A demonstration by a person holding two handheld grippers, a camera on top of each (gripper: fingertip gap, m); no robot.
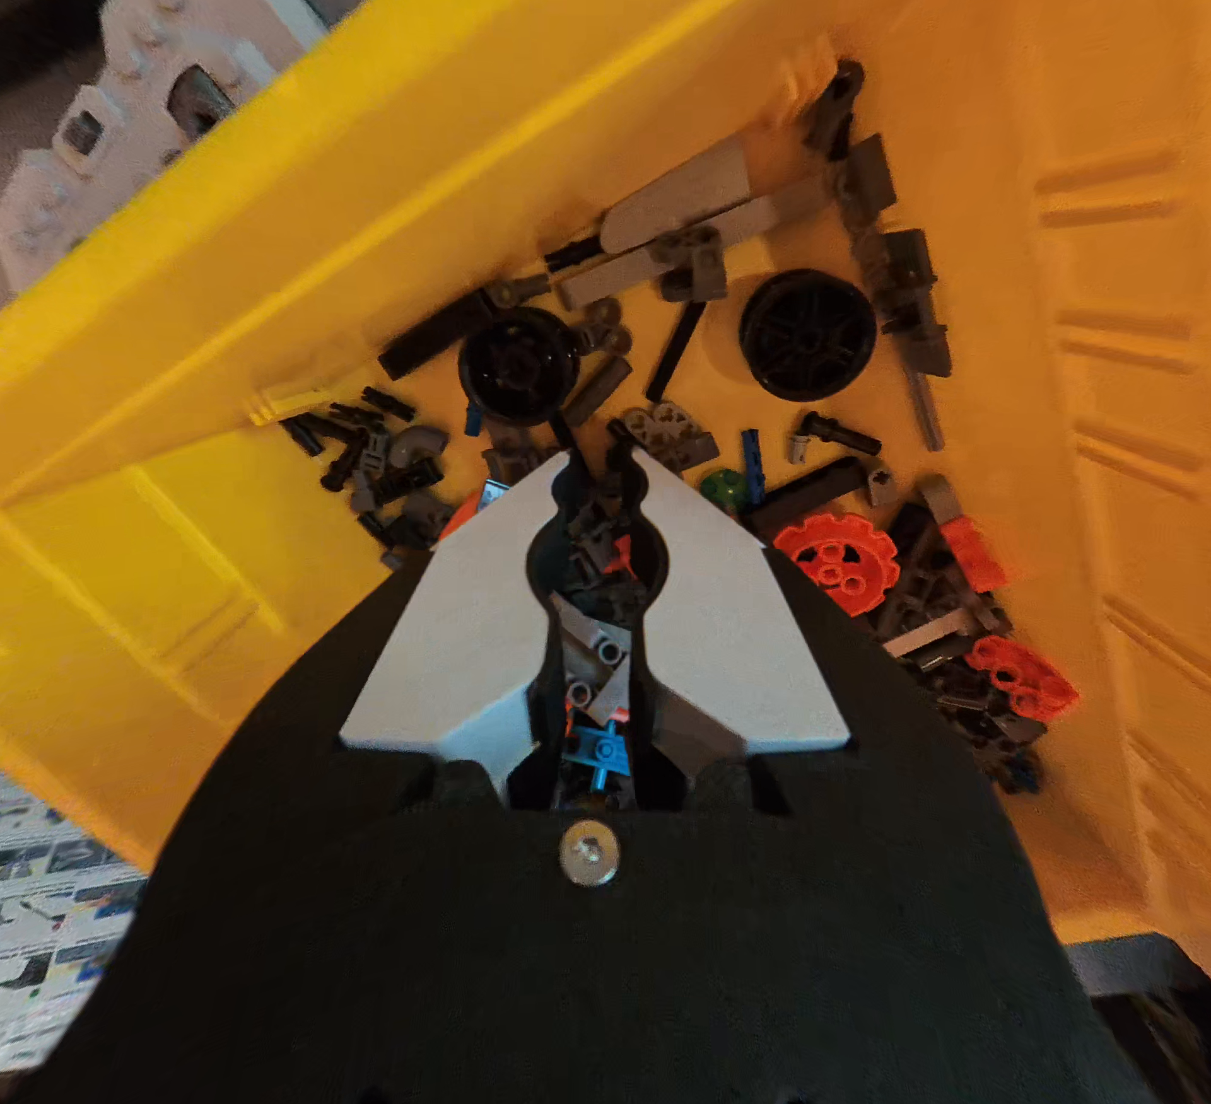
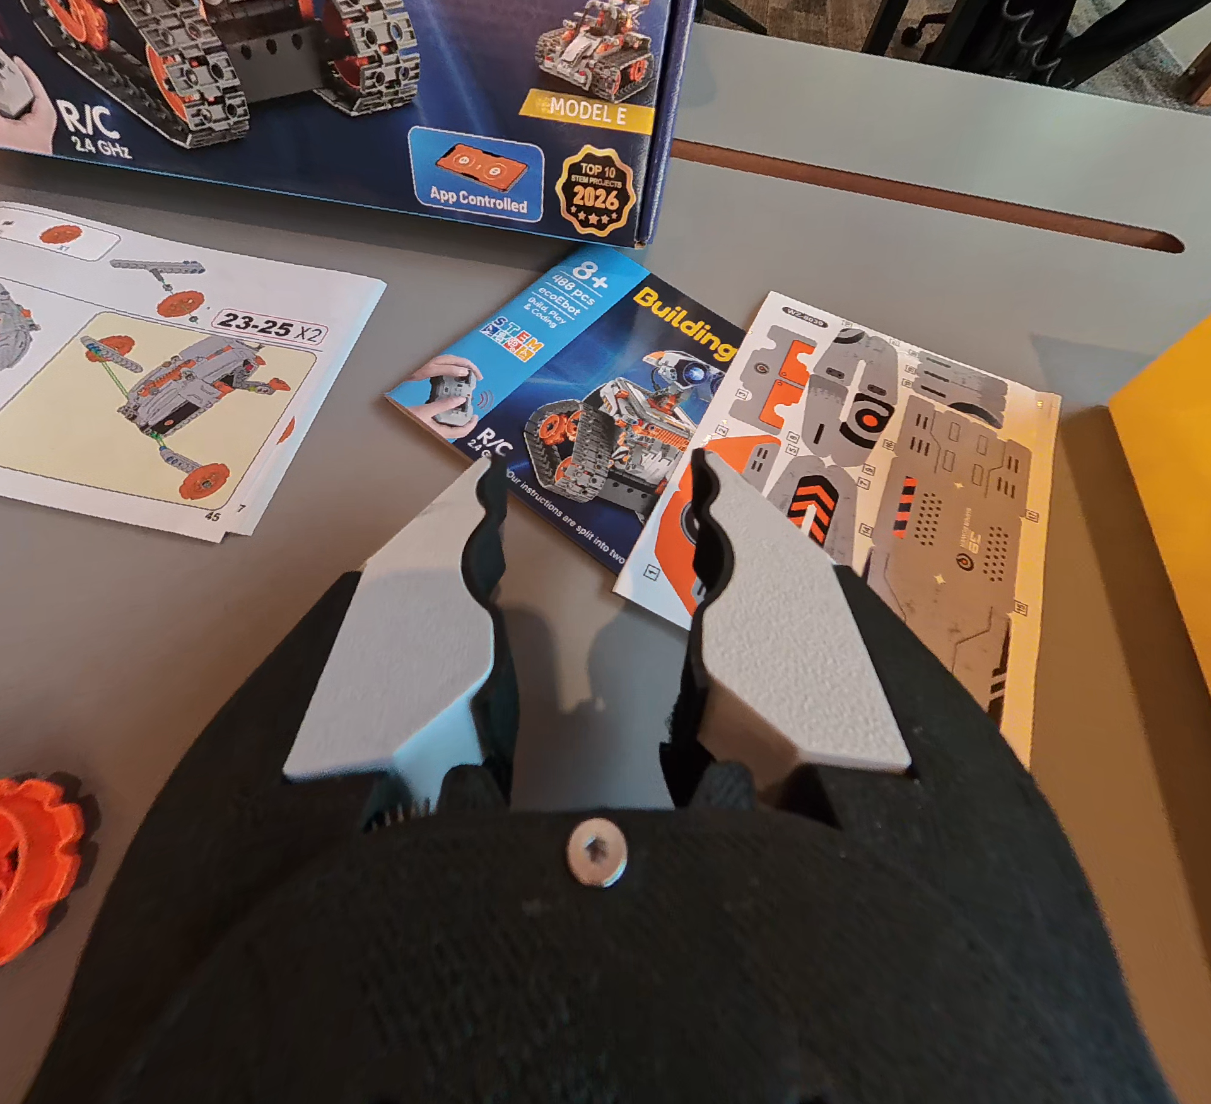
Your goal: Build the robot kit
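Grippers apart, one down in the yellow bin (image 1: 459, 168), one over paperwork.
Left gripper (image 1: 601, 463) nearly closed above loose building pieces (image 1: 593, 548), black wheels (image 1: 807, 333) beyond; right gripper (image 2: 593, 473) gapes wide, empty, over bench (image 2: 852, 208) beside booklet (image 2: 563, 391) and sticker sheet (image 2: 904, 470).

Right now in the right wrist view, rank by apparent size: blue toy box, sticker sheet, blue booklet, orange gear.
1. Blue cardboard toy box, cropped by the frame
2. Grey-and-orange sticker sheet
3. Blue instruction booklet, partly covered
4. Orange plastic gear, cropped, so unsure
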